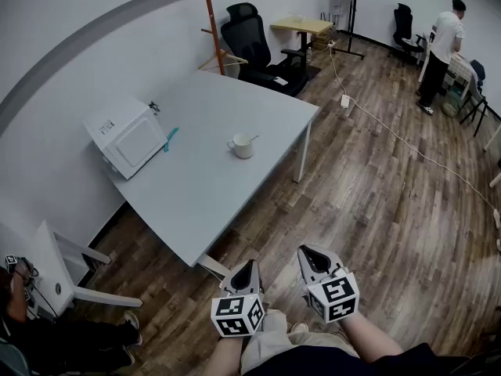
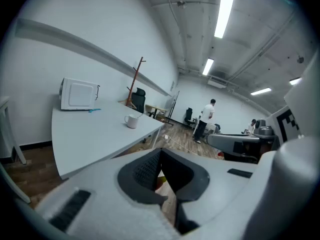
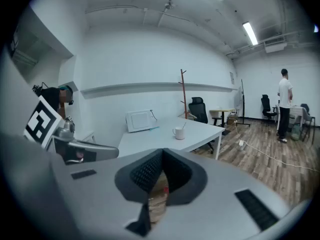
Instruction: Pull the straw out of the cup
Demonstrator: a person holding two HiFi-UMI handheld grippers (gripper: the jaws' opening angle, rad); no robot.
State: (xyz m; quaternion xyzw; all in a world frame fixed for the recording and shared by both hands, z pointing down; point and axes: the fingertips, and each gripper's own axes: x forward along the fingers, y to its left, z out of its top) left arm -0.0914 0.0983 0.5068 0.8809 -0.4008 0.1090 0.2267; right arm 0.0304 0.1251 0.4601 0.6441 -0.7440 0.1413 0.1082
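Note:
A white cup [image 1: 243,146] stands on the grey table [image 1: 203,186], towards its right side, with a thin straw [image 1: 253,139] leaning out over its rim. The same cup [image 2: 132,121] shows far off in the left gripper view, and the cup [image 3: 178,132] with its straw [image 3: 183,126] in the right gripper view. My left gripper [image 1: 246,264] and right gripper [image 1: 308,250] hang side by side over the wooden floor, well short of the table's near corner. Both point towards the table, with their jaws closed tip to tip and nothing held.
A white microwave [image 1: 129,138] and a teal pen [image 1: 171,139] lie at the table's left. A black office chair [image 1: 250,36] and an orange coat stand [image 1: 209,22] sit behind it. A white chair [image 1: 66,276] stands at the left; a person [image 1: 441,49] stands far right. A cable [image 1: 407,143] crosses the floor.

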